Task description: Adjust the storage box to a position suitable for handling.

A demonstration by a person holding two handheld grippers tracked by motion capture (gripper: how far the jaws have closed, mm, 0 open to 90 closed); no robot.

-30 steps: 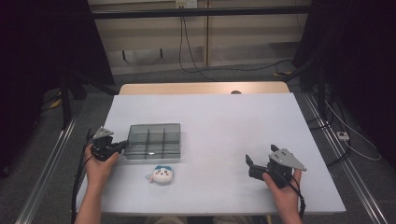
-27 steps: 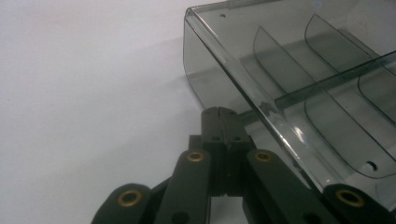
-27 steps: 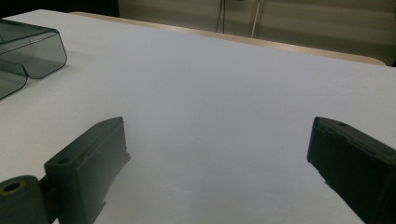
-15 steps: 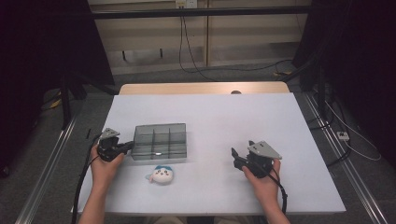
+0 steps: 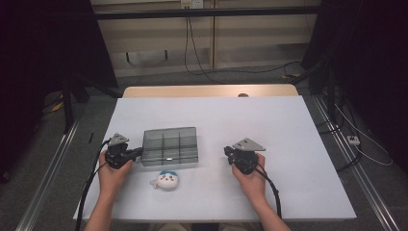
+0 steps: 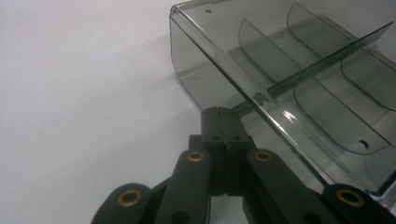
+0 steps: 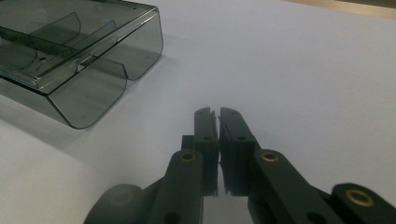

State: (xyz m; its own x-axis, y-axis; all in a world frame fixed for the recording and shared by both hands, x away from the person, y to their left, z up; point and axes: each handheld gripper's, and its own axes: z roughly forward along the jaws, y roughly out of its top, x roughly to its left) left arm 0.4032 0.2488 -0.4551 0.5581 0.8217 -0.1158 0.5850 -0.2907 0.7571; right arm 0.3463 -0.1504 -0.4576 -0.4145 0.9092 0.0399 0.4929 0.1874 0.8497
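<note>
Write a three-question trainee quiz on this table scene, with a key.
1. True or false: the plush toy lies inside the grey divided box.
2. Which gripper has its tip at the box: (a) left gripper (b) right gripper?
3. What stands between the right gripper's jaws?

Key:
1. False; it lies on the table in front of the box.
2. (a).
3. Nothing; the jaws have just been closing and meet on air.

Your right hand-held gripper (image 5: 228,154) has slid leftward across the table (image 5: 288,125) toward the smoky compartment box (image 5: 171,146), and its jaws have just been closing with nothing between them. Your left hand-held gripper (image 5: 139,152) has edged right, up against the box's side
</note>
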